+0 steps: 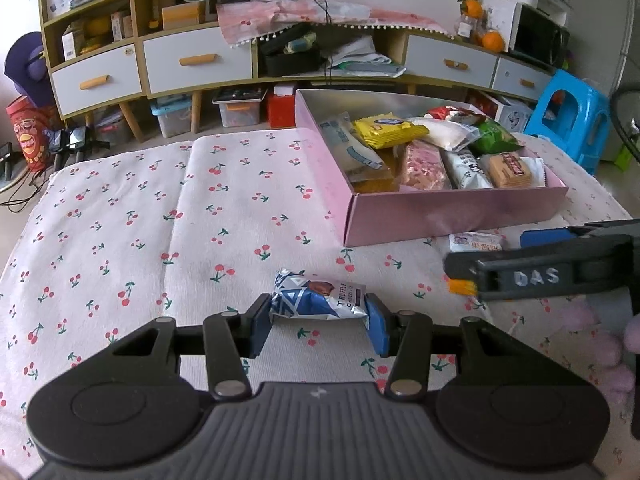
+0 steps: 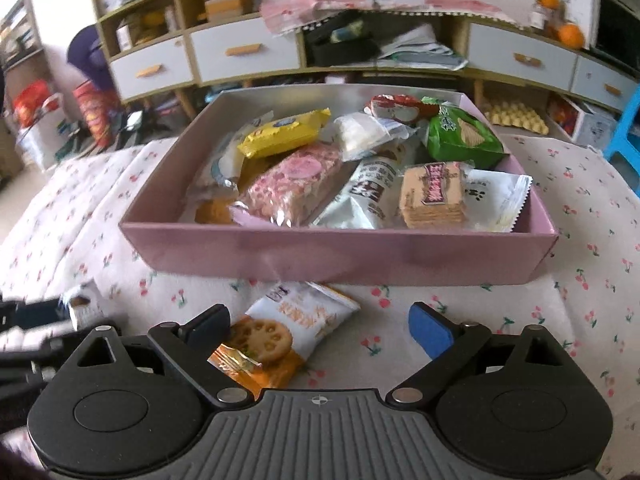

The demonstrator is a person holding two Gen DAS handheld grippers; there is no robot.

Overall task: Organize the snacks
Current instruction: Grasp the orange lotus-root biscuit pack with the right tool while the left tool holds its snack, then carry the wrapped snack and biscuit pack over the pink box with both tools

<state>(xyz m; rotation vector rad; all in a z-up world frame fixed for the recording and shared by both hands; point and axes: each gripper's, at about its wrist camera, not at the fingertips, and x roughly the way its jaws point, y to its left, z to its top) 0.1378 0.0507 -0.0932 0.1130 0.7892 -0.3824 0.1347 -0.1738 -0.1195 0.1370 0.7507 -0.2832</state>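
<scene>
My left gripper [image 1: 318, 322] is shut on a blue and silver truffle chocolate packet [image 1: 318, 294], its blue pads pressing both ends just above the cherry-print cloth. The pink box [image 1: 452, 212] of snacks lies ahead to the right. In the right wrist view, my right gripper [image 2: 320, 330] is open over an orange and white biscuit packet [image 2: 276, 332] that lies on the cloth in front of the pink box [image 2: 340, 256]; the left finger touches or overlaps the packet, the right blue pad is well apart from it. The right gripper [image 1: 472, 276] also shows at the right edge of the left wrist view.
The box holds several packets, among them a yellow one [image 2: 286, 132], a green one [image 2: 460, 138] and a pink one [image 2: 292, 184]. A low cabinet with drawers [image 1: 192, 60] runs behind the table. A blue stool [image 1: 568, 116] stands at the far right.
</scene>
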